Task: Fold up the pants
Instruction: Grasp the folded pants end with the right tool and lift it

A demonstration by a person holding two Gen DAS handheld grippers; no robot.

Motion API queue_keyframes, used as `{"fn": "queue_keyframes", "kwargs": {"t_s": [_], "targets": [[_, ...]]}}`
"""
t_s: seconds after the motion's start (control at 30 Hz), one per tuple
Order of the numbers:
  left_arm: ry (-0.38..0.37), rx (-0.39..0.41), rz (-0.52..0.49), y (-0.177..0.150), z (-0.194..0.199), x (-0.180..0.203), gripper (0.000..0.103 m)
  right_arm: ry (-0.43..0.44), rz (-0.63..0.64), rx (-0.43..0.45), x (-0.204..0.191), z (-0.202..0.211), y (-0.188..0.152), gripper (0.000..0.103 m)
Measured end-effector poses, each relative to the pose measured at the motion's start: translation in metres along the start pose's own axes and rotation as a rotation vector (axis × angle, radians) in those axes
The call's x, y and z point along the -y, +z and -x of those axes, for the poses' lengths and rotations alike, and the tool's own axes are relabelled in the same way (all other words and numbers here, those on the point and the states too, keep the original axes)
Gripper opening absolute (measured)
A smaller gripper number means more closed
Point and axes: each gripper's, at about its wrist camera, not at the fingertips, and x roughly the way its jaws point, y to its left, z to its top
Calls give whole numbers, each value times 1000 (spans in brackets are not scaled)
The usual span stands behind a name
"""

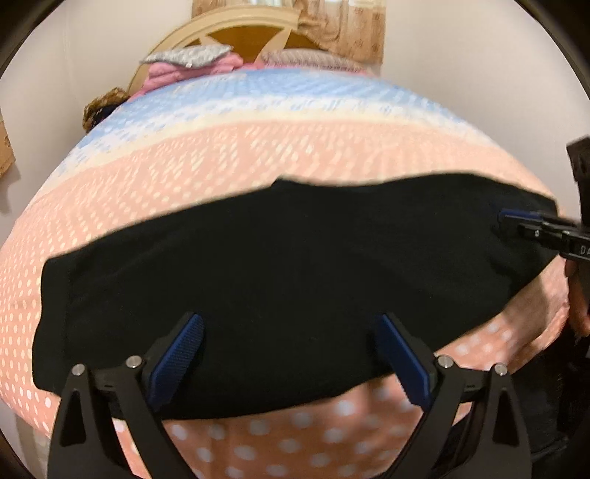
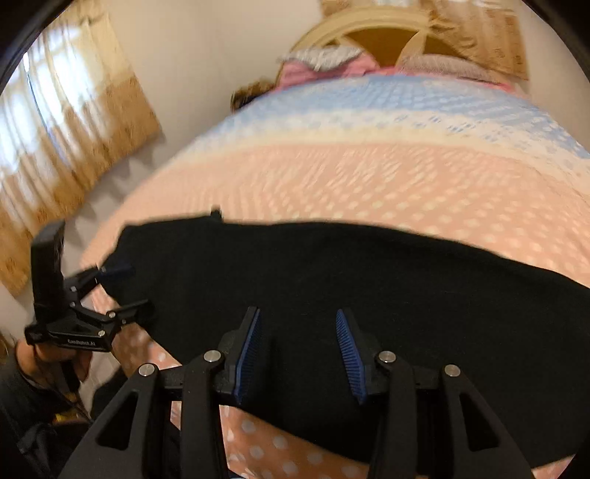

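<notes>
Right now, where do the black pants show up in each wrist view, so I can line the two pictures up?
Left wrist view: the black pants stretch across the middle, from the left edge of the bed to the right.
Right wrist view: the pants fill the lower middle and run off toward the right.
Shared landmark: the cream arched headboard at the top of both views.

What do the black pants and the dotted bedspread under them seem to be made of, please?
The black pants look like a soft matte knit, perhaps cotton jersey: no sheen, limp flat drape. The dotted bedspread looks like thin printed woven fabric, perhaps cotton: flat dots, soft wrinkles. Blur leaves both uncertain.
</notes>
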Motion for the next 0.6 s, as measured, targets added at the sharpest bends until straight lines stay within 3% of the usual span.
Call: {"fn": "queue_keyframes", "kwargs": {"t_s": [0.13, 0.33, 0.47, 0.6], "targets": [[-60, 58, -19, 11, 6, 24, 98, -48, -105, 105, 43, 52, -16, 44], [-101, 58, 13, 18, -16, 41, 98, -202, -402, 261, 157, 149, -58, 45], [-76, 45, 42, 8, -21, 42, 98, -319, -624, 285, 231, 191, -87, 45], [-68, 40, 64, 0, -19, 37, 98, -295, -792, 306, 283, 215, -112, 45]]}}
